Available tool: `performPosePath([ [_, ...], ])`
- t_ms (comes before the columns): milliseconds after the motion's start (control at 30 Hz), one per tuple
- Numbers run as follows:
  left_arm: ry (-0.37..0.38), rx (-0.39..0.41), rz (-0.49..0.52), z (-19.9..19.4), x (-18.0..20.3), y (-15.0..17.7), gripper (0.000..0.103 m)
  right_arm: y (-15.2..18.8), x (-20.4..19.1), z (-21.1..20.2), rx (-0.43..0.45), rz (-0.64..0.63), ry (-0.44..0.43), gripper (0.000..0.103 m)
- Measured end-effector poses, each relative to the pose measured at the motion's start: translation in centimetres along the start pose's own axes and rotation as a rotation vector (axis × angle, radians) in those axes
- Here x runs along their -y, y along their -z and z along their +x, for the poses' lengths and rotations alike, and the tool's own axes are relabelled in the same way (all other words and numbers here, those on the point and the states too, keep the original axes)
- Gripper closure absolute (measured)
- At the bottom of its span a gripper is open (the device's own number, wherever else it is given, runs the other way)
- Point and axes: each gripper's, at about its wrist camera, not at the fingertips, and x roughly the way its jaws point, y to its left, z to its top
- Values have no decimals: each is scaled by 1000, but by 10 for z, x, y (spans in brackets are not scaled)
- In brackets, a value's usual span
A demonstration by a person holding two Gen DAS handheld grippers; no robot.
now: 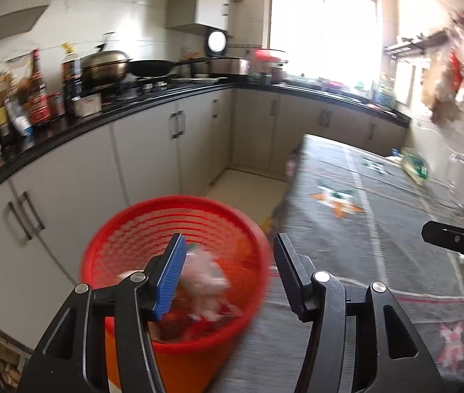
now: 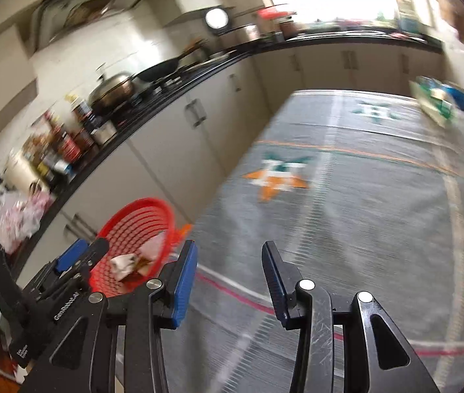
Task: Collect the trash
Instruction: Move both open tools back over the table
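Both grippers, left gripper (image 1: 228,273) and right gripper (image 2: 228,283), have jaws half open and empty; crumpled wrapper (image 1: 207,281) over red basket (image 1: 127,216) appears light, soft, pinchable anywhere.

We hold our left tool (image 1: 228,271) tipped downward, its two blue-padded fingers (image 1: 171,276) parted and gripping nothing. Our right tool (image 2: 228,281) also tilts down, fingers apart with an empty gap between them. From the right tool, the left one sits just beside it, low on its left.
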Motion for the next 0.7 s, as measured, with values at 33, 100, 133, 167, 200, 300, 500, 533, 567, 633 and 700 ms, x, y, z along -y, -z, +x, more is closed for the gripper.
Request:
performPosePath([
  [33,14,-2,16,-1,12,0,48,2,10,-9,10,18,9,58],
  [100,39,-5,47,-4,34,1,48,6,33,-28,31,54,35,58],
  [133,54,-7,67,-5,48,2,48,8,44,-36,40,71,49,57],
  [167,67,-9,83,-6,59,3,47,11,57,-47,49,93,69,57],
  [200,83,-12,102,-8,70,4,47,14,68,-56,56,114,87,57],
  [300,137,-24,157,-12,106,8,45,23,112,-87,79,207,152,47],
  [500,253,-59,247,-16,170,18,43,35,209,-140,113,417,411,34],
  [533,270,-68,263,-16,181,20,42,36,222,-143,104,442,440,34],
  [567,284,-76,277,-15,189,22,42,36,236,-146,95,467,464,34],
  [633,303,-86,303,-15,203,25,42,38,258,-145,75,506,502,34],
  [700,314,-89,326,-16,214,28,42,38,270,-137,41,528,515,34],
])
